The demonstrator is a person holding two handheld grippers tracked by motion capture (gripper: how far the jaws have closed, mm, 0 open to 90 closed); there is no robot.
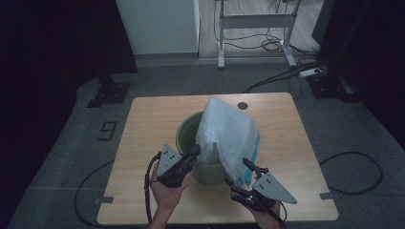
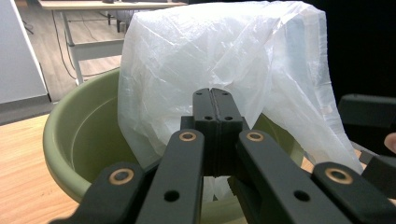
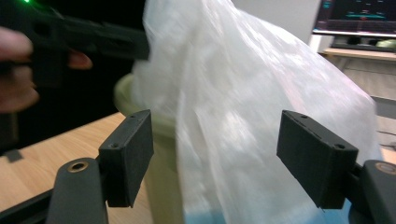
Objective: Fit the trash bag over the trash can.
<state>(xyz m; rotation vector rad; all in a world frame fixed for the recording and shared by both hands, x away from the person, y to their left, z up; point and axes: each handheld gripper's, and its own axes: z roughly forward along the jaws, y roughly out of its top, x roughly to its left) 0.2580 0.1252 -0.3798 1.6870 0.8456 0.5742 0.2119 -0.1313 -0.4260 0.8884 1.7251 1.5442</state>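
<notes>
Monitor beyond bag, right gripper view.

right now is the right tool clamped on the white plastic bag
No, in the right gripper view the right tool stands wide open, with the translucent white plastic bag between its pads but untouched.

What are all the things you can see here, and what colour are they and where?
plastic bag: one, white with a blue strip at its hem, standing up out of the bin and draped over the bin's right side
bin: one, olive green, round, middle of the table
table: one, light wood, with a dark round hole near its far edge
desk frame: one, white, on the floor behind the table
cables: several, black, on the grey floor
left tool: one, black, shut on the plastic bag at the bin's near rim
right tool: one, black, open beside the plastic bag's lower right
hands: two, holding the tools at the table's near edge
</notes>
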